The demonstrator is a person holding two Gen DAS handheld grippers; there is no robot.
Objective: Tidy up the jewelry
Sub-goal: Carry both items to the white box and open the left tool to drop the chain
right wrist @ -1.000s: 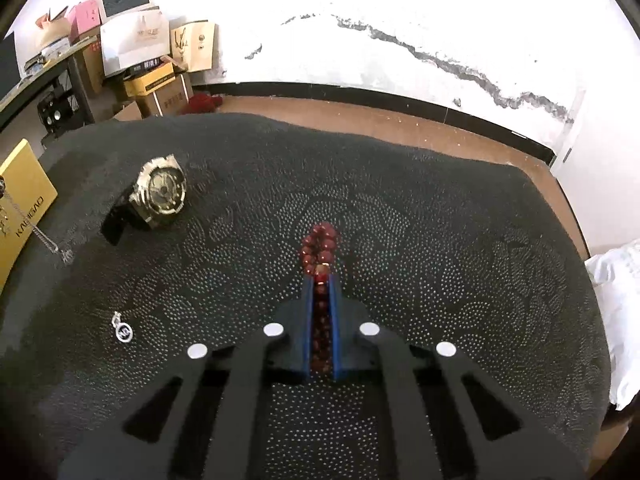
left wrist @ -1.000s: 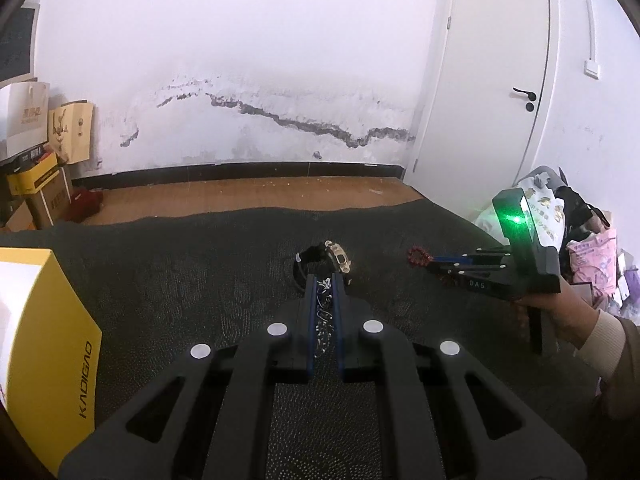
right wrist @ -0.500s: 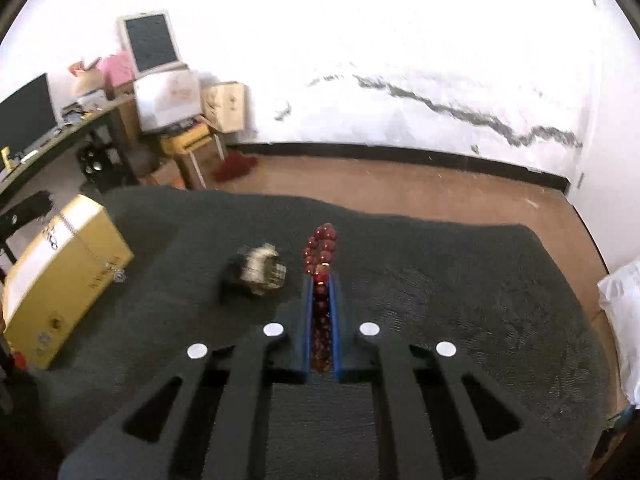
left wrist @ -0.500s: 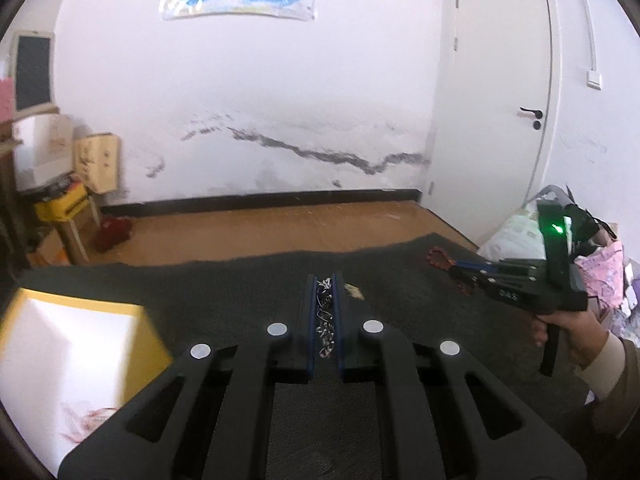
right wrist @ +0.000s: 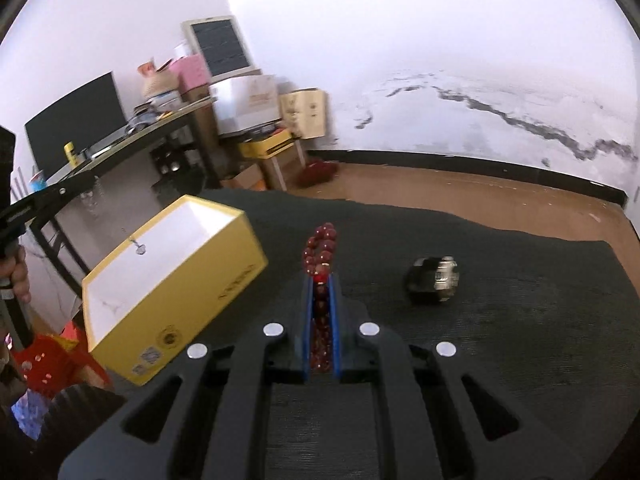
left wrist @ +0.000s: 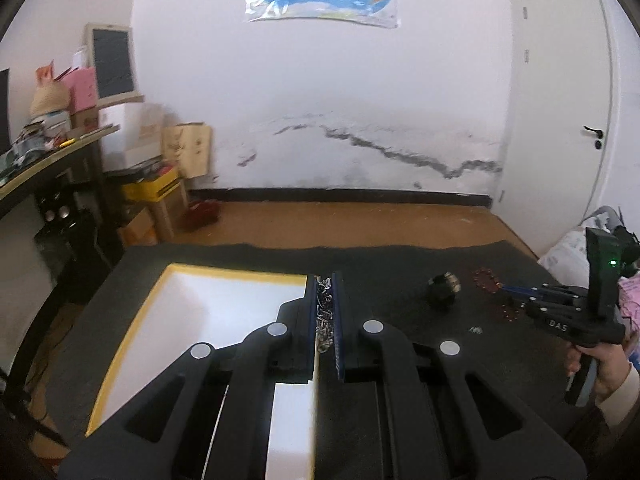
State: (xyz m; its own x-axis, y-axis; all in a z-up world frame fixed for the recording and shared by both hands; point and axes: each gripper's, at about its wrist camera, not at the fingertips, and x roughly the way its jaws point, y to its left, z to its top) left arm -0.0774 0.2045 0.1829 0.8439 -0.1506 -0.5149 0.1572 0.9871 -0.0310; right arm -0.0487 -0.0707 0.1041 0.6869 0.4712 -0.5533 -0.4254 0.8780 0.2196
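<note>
- Best to bring the left tool [left wrist: 325, 316], pinching a silver chain [left wrist: 323, 312] between the blue pads, further over the open yellow box [right wrist: 168, 280] at the left of the dark counter [right wrist: 520, 320], so that the chain hangs above the white inside and not over the rim.
- Better to lower first until the hanging end with its small pendant [right wrist: 140, 249] touches the floor of the box, then to part the pads slowly; a thin chain probably catches on the pads and can fall outside.
- Good to hold the right tool [right wrist: 322, 312], pressed together on a red bead bracelet [right wrist: 320, 248], back near the middle of the counter, well apart from the left tool, until the box is free.
- Bracelet: round, glossy dark red beads, a loop standing out past the tips, the rest squeezed between the pads.
- Still lying on the counter, to the right: a dark watch [right wrist: 434, 280] with a metal face, and something small and pale [left wrist: 475, 329], too small to tell what.
</note>
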